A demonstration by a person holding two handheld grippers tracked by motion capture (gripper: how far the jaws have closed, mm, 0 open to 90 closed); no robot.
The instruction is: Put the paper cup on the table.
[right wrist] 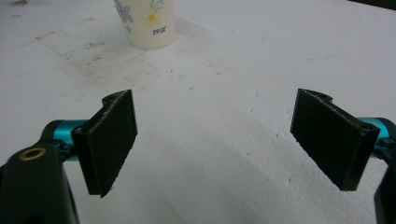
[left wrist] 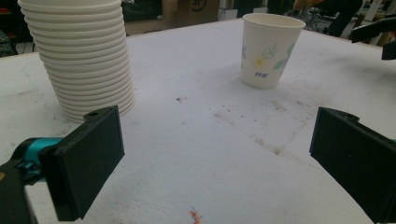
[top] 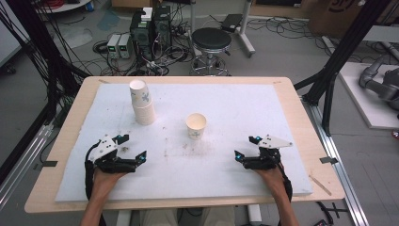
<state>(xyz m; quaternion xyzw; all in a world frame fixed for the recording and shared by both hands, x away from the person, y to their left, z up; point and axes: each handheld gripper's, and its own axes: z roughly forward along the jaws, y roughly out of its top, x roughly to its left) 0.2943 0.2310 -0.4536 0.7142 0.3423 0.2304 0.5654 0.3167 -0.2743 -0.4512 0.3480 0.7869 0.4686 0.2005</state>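
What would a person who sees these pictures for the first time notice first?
Probably the tall cup stack at the far left of the white mat, with a single flowered cup standing apart near the middle. Next, the left tool and right tool rest open at the near edge, holding nothing.

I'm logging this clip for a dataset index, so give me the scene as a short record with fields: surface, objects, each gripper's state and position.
surface: white foam mat on a wooden table
stack: tall stack of paper cups, upright, far left of the mat
single cup: paper cup with flower print, upright, near the mat's middle, apart from the stack
left gripper: open, holding nothing, near left part of the mat
right gripper: open, holding nothing, near right part of the mat
contact: neither gripper touches a cup
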